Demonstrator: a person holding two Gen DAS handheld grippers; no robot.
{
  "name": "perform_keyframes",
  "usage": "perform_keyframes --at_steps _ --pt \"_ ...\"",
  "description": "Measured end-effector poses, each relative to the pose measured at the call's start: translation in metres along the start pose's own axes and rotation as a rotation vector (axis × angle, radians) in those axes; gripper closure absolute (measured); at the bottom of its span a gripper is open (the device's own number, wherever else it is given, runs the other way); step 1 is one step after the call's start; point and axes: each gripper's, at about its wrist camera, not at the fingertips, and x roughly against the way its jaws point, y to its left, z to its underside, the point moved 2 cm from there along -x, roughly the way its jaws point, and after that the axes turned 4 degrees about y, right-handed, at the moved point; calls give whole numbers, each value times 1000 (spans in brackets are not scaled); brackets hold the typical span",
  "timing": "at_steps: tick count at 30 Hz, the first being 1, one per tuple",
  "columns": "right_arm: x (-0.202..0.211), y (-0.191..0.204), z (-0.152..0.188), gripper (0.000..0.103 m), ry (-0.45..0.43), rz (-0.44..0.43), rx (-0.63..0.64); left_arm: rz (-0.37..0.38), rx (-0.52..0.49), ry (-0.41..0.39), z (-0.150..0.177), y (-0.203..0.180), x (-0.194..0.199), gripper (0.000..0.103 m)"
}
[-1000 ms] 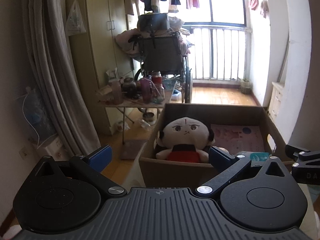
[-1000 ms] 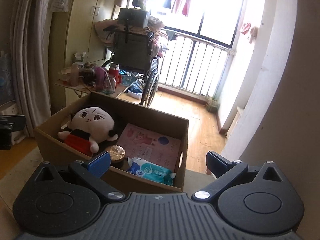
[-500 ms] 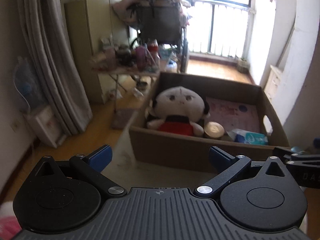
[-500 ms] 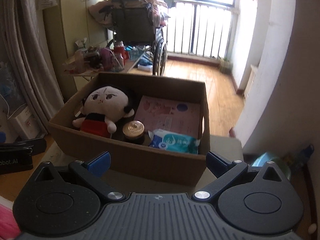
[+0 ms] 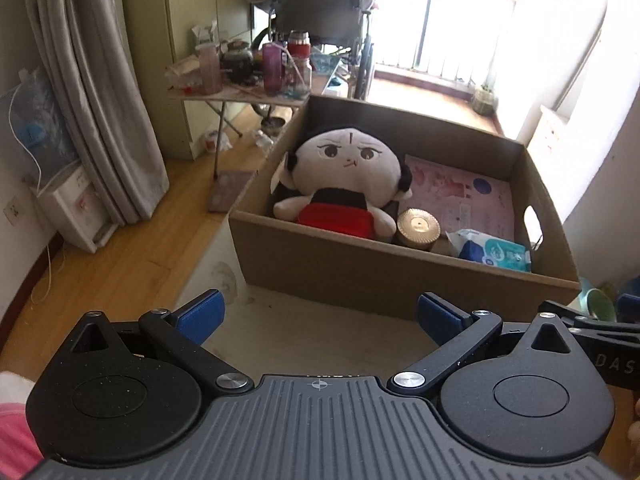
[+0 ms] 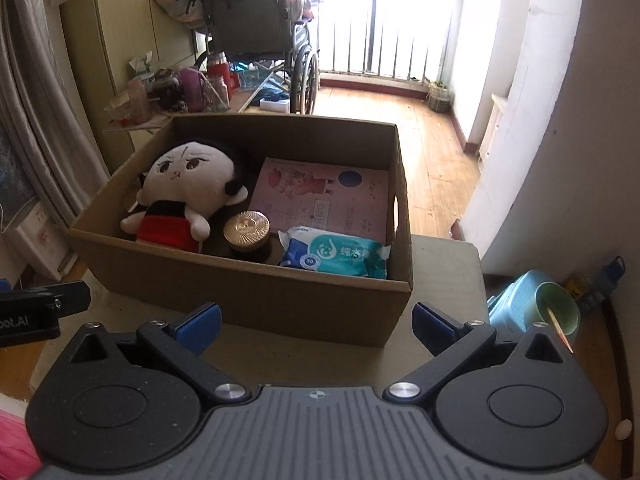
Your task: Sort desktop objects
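A brown cardboard box stands on a beige table. Inside lie a plush doll with a red body, a round gold-lidded jar, a blue and white wipes pack and a pink book. My left gripper is open and empty, just in front of the box's near wall. My right gripper is open and empty too, before the box's near right part.
The beige table ends right of the box, where a green cup and a blue basket sit lower down. A cluttered folding table, a wheelchair, curtains and wooden floor lie beyond.
Both grippers have tilted down and drawn back, so the box interior and the table in front of it now show more fully. Both stay open and empty.
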Motion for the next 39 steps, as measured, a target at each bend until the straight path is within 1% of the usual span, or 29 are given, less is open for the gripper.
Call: perform_keyframes --at_steps 13,26,34,39 --pt "-5 -4 2 0 17 -6 -2 2 -17 29 -2 -12 -7 0" --pt "-13 -14 4 0 39 24 -19 -5 -76 51 -1 -30 -21 0" --pt "-17 -18 6 0 50 31 -27 -3 -94 82 3 -36 -30 0" --pt "-16 -21 7 0 50 33 -30 0 -100 88 4 -40 -31 0"
